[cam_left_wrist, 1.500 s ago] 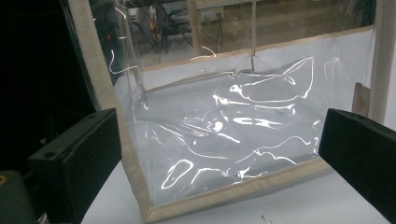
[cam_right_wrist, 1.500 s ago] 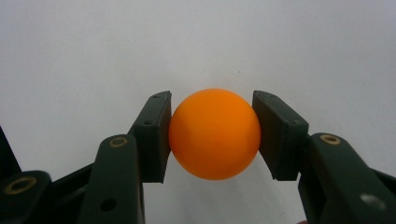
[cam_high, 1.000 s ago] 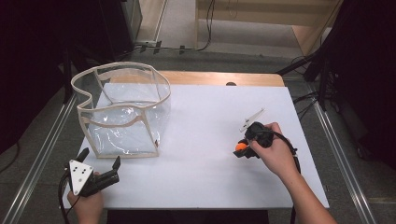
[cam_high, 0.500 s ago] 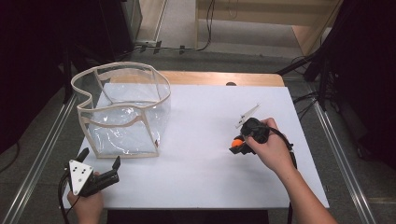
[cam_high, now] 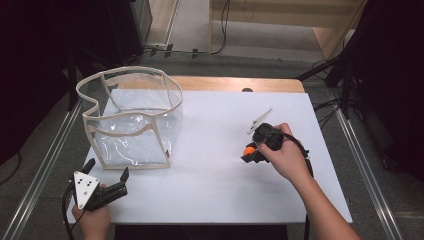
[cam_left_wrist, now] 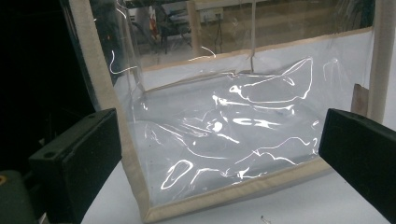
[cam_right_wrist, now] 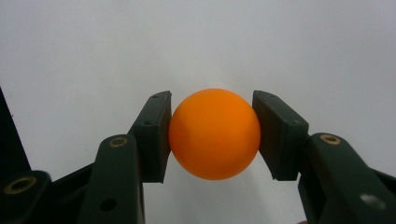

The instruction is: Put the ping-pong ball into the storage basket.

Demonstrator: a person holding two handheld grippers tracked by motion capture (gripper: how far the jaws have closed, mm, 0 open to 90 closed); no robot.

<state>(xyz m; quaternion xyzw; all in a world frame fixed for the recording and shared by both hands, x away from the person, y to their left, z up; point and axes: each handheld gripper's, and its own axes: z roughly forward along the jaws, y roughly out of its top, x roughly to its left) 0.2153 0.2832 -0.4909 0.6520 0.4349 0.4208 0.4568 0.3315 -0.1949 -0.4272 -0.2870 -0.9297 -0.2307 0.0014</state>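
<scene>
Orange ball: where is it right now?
The orange ball is clamped between the right gripper's jaws over the white table, right of the clear bag.

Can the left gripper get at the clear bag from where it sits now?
Probably yes. The left gripper is open and faces the clear bag with only bare table between them.

Small smooth orange ball [cam_right_wrist: 214, 134], round and plain, pinched between two black jaws above the white tabletop
</scene>
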